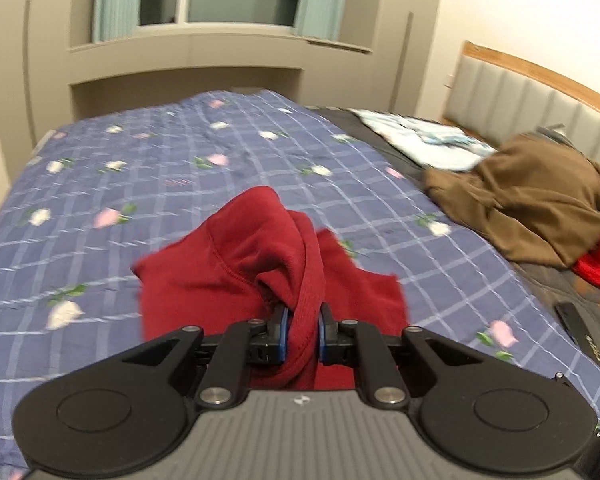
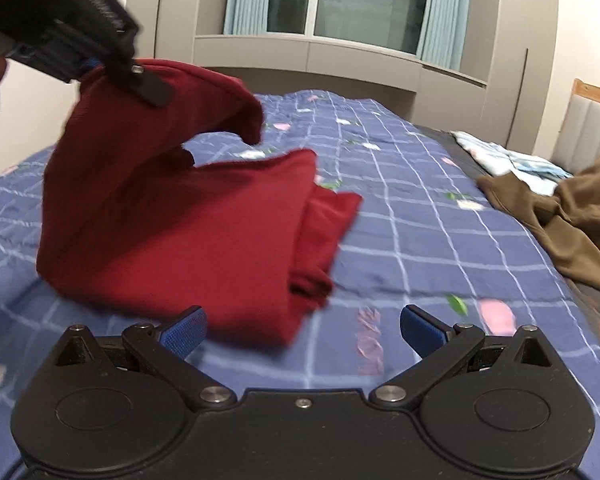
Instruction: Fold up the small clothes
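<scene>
A dark red garment (image 1: 252,264) lies partly folded on the blue checked floral bedspread (image 1: 140,184). My left gripper (image 1: 303,332) is shut on a ribbed edge of the red garment and holds that part lifted above the bed. In the right wrist view the left gripper (image 2: 96,62) shows at the upper left, with the red garment (image 2: 172,232) hanging from it down to the bedspread (image 2: 420,240). My right gripper (image 2: 303,332) is open and empty, just in front of the garment's near edge.
A brown garment (image 1: 540,200) is heaped at the right of the bed, also in the right wrist view (image 2: 572,216). A light blue cloth (image 1: 428,140) lies behind it. A bright red item (image 1: 598,264) and a black object (image 1: 576,324) lie at the right edge. A padded headboard (image 1: 532,100) stands on the right.
</scene>
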The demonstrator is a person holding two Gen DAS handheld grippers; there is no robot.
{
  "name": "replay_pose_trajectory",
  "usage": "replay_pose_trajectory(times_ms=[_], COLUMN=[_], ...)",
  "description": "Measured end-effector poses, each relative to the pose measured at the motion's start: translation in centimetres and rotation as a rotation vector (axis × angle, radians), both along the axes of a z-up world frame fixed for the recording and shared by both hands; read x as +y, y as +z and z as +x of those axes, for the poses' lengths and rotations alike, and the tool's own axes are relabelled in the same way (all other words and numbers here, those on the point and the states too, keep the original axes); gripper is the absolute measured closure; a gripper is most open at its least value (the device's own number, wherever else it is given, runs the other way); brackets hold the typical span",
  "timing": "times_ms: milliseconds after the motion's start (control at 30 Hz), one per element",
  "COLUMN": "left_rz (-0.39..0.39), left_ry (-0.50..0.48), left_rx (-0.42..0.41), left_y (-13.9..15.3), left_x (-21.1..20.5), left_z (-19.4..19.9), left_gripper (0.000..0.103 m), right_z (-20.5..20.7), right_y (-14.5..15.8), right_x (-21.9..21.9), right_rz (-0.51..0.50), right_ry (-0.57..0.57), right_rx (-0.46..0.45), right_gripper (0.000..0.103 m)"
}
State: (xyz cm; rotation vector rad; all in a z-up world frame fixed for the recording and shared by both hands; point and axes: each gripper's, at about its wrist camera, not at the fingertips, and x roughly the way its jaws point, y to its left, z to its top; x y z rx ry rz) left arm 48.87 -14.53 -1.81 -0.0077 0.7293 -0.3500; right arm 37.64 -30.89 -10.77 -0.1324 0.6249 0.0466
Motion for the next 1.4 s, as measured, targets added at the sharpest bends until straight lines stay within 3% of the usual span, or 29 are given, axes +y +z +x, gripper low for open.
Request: replay_pose_trajectory(times_ms=[267, 333, 500, 633, 700, 867, 1100, 1400], left_rz=[0.001, -0.021, -0.086, -0.096, -0.095, -0.037, -0.020, -0.051], left_ry=[-0.081, -0.077, -0.063, -0.042, -0.002, 0.154, 0.364, 0.382], left_rx=[0.128, 0.168, 0.180, 0.169, 0.153, 0.112, 0.191, 0.295], left_y=[-4.5, -5.3, -5.1, -4.2, -3.6, -2.6, -4.6, -8.0], left_x=[-4.0, -3.6, -1.8, -0.8, 0.1, 3.3, 8.8, 10.5], left_z=[0.1, 0.2, -0.5, -0.9, -1.2, -2.0, -2.1, -2.3], left_gripper=[0.086, 0.079, 0.053, 0.043, 0.026, 0.002, 0.001, 0.001], right_z=[-2.2, -2.2, -2.0, -2.0, -2.0, -2.0, 1.9, 6.8], right_y=[-0.7, -0.7, -0.7, -0.9, -0.8, 0.6, 2.8, 3.3], right_x=[-2.3, -2.8, -3.4, -3.4, -3.5, -3.8, -2.8, -1.7], right_rz=[0.067, 0.092, 0.128, 0.137, 0.151, 0.267, 0.451, 0.611], right_ry=[-0.068, -0.085, -0.106, -0.112, -0.115, -0.101, 0.017, 0.094], right_rx=[0.041, 0.044, 0.053, 0.059, 0.056, -0.003, -0.025, 0.137], right_gripper=[0.000, 0.000, 0.000, 0.000, 0.000, 0.000, 0.000, 0.000])
